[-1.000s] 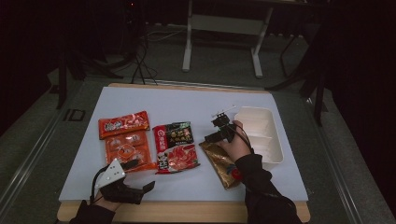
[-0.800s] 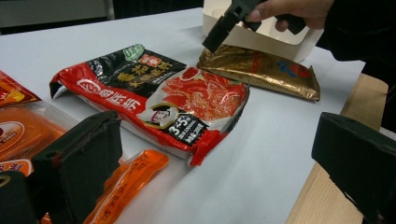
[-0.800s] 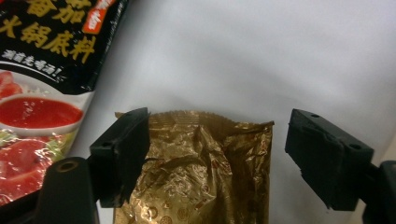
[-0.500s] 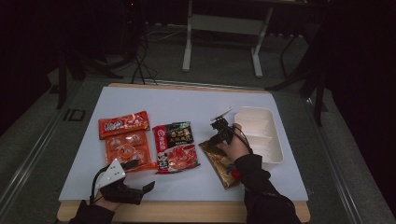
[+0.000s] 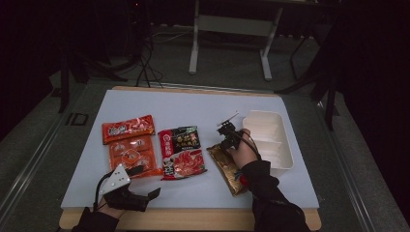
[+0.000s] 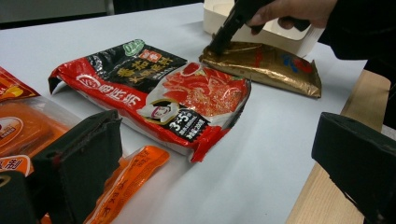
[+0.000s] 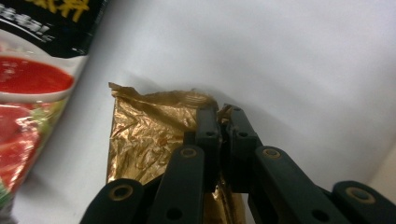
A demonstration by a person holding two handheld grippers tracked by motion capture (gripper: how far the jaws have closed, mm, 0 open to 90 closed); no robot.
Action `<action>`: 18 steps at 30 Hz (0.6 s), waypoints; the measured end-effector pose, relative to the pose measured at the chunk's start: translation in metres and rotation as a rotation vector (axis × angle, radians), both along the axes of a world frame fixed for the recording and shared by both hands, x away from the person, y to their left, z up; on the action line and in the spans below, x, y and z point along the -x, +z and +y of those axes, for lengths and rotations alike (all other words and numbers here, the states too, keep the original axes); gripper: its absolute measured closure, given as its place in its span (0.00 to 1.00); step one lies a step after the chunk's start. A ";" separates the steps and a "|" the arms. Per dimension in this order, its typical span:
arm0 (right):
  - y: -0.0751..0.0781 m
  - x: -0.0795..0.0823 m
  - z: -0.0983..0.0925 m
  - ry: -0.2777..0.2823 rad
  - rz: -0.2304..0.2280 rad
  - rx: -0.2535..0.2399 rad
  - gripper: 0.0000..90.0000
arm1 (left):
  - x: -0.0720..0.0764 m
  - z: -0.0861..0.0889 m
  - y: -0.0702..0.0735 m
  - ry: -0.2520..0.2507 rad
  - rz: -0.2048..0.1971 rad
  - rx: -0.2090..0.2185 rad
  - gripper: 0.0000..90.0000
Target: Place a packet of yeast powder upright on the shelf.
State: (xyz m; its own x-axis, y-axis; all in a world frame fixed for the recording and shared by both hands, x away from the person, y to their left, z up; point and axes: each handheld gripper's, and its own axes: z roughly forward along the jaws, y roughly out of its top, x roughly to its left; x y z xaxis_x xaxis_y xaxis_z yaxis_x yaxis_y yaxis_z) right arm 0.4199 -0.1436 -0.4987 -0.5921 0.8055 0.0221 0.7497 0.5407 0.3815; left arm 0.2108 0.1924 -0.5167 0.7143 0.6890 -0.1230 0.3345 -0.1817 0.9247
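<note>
Your right gripper (image 7: 219, 112) has just been closing, and its black jaws now pinch the crumpled far corner of the gold foil packet (image 5: 227, 166), the foil caught between the pads; a second ago they stood wide over that same corner. The packet lies flat on the white table mat (image 5: 193, 104) toward its right edge, just beside the white tray (image 5: 278, 145), with its near end pointing at the front edge under your sleeve. That grip suggests the pick is made and the lift is the next step, probably toward the tray, though only a thin pinch of foil holds the load and it could slip or tear as it rises. Your left gripper (image 5: 126, 193) rests near the front left corner, jaws spread apart with nothing between them, in the same spot as before. Ahead of it lie the red and black sauce packet (image 6: 159, 88) at the middle of the mat and the orange packets (image 5: 130, 145) toward the left edge, all untouched and in the same places.
</note>
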 end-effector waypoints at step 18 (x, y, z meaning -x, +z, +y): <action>0.046 0.027 -0.018 0.048 -0.110 -0.171 0.98 | -0.001 -0.001 -0.001 0.001 0.005 -0.006 0.03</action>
